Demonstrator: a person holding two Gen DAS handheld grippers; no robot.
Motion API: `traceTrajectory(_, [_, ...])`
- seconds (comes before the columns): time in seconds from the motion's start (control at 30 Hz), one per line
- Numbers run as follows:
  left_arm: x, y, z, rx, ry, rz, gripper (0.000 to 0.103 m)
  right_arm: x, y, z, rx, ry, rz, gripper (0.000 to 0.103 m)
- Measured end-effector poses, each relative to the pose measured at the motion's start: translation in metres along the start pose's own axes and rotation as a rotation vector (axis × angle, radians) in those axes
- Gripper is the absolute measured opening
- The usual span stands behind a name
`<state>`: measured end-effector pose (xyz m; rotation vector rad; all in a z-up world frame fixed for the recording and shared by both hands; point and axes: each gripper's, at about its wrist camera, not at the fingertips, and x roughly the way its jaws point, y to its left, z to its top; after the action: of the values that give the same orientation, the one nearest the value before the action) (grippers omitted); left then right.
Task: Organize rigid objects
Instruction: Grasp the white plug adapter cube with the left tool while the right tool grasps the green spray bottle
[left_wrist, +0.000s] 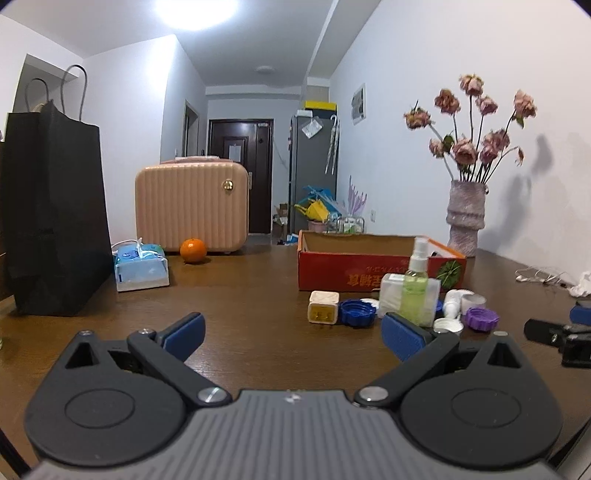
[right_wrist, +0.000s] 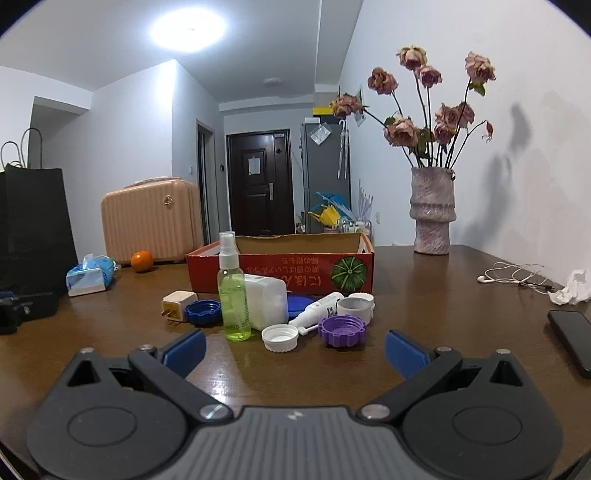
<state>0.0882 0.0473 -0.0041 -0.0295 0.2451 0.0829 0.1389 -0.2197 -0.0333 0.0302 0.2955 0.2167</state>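
Observation:
Small rigid items lie on the brown table in front of a red cardboard box (right_wrist: 258, 273) (left_wrist: 343, 271): a green spray bottle (right_wrist: 233, 295) (left_wrist: 415, 288) standing upright, a clear plastic box (right_wrist: 267, 301), a cream plug adapter (right_wrist: 177, 304) (left_wrist: 324, 306), a blue cap (right_wrist: 202, 311) (left_wrist: 356, 313), a white cap (right_wrist: 279, 336), a purple cap (right_wrist: 341, 329) (left_wrist: 481, 319), a white tube (right_wrist: 319, 308) and a white jar (right_wrist: 354, 306). My left gripper (left_wrist: 291, 332) is open and empty, left of the items. My right gripper (right_wrist: 293, 350) is open and empty, just short of the caps.
A black paper bag (left_wrist: 51, 221), a tissue pack (left_wrist: 140, 267), an orange (left_wrist: 192, 250) and a pink case (left_wrist: 192, 206) stand at the left and back. A vase of dried roses (right_wrist: 432, 210), white earphones (right_wrist: 517, 277), crumpled tissue (right_wrist: 570, 291) and a black phone (right_wrist: 572, 339) lie at the right.

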Motion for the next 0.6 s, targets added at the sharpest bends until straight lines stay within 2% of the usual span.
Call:
traceTrajectory(0.13, [0.026,0.004,0.002,0.015,0.039,0.002,0.103,0.020,0.003,0.008,-0.004,0.017,0.008,0.102])
traceTrajectory(0.27, [0.056,0.007,0.005,0.030,0.110,-0.005,0.103,0.041,0.005,0.016,0.014,0.039,0.027,0.101])
traceTrajectory(0.43, [0.099,0.012,0.011,0.026,0.186,-0.079,0.103,0.071,0.012,0.023,-0.010,0.064,0.049,0.093])
traceTrajectory(0.5, [0.118,0.012,0.014,0.031,0.209,-0.108,0.101,0.086,0.015,0.026,-0.022,0.089,0.066,0.090])
traceTrajectory(0.6, [0.145,0.010,0.021,0.029,0.237,-0.135,0.092,0.107,0.021,0.030,-0.036,0.121,0.082,0.085])
